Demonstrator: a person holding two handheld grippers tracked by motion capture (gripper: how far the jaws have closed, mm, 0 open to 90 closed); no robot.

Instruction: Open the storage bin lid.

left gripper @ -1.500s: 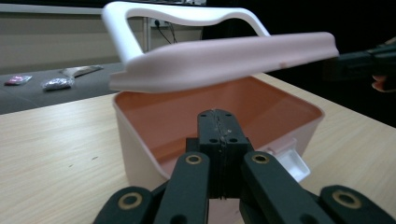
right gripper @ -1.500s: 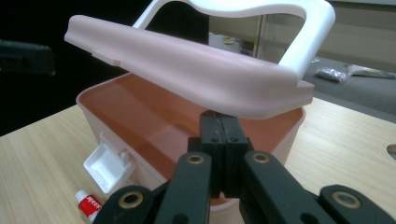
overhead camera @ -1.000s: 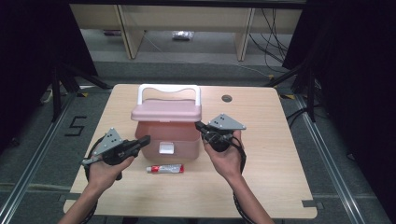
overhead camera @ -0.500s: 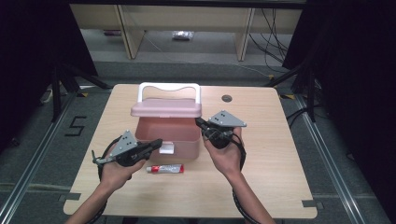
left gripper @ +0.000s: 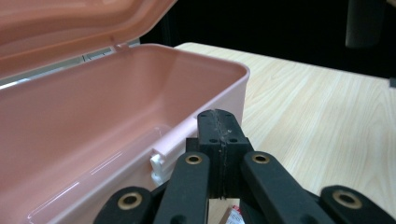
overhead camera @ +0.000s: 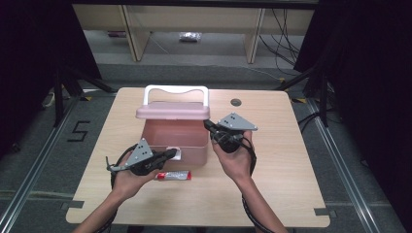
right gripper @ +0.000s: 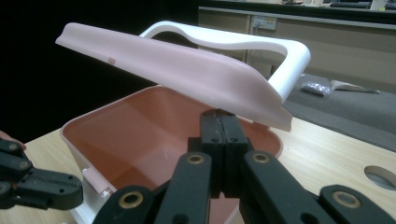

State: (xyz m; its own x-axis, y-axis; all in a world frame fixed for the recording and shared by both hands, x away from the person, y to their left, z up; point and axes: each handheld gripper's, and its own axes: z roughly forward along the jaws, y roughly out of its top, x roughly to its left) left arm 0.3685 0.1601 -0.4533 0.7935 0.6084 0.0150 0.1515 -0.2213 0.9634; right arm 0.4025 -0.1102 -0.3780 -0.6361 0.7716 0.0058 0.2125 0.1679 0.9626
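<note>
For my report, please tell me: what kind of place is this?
Probably a lab or recording room: a bare wooden table stands on grey floor with metal rails, loose cables, and dark curtains at both sides.

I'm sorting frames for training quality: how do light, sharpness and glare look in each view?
High view: even light on the pale wooden table, surroundings nearly black, slightly soft overall. Left gripper view: the pink plastic box is sharp, with faint streaks of glare on its inner wall; the shut left gripper is crisp. Right gripper view: the box's raised pink lid is brightly lit against a dark backdrop.
</note>
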